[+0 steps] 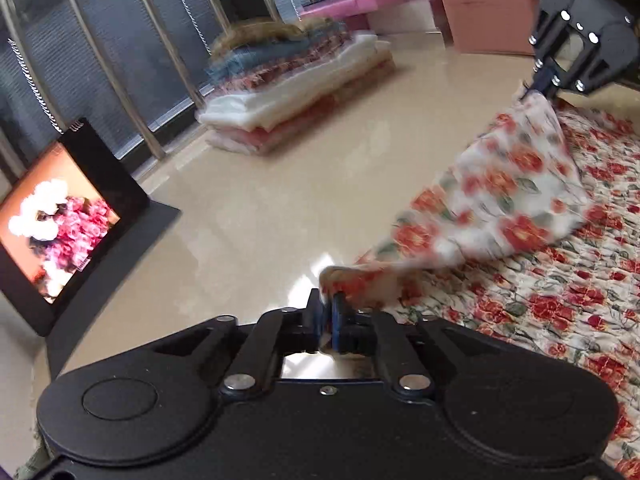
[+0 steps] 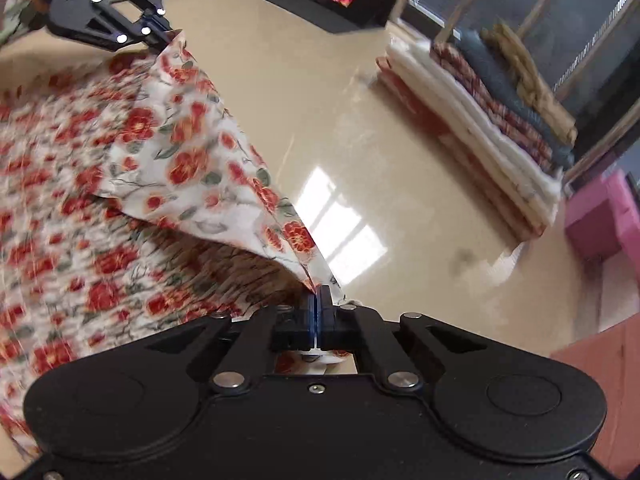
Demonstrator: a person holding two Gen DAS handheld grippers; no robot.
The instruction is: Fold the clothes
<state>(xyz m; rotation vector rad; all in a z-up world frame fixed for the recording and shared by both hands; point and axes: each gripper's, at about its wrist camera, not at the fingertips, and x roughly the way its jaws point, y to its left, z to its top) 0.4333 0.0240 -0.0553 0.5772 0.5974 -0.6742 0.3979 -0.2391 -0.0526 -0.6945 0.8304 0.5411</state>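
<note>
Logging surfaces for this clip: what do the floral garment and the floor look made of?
Floral garment: thin woven fabric, matte; it drapes and creases between the shut left gripper and right gripper. Floor: hard, glossy, probably polished tile or stone; it mirrors the window light.

A glossy beige floor fills the middle of both views, with a bright window reflection on it. A stack of folded textiles, white, red-patterned, blue and tan, lies in the upper centre of the left view, before glass panels with metal posts. A black-framed flower picture stands at left. Pink boxes sit upper right.
</note>
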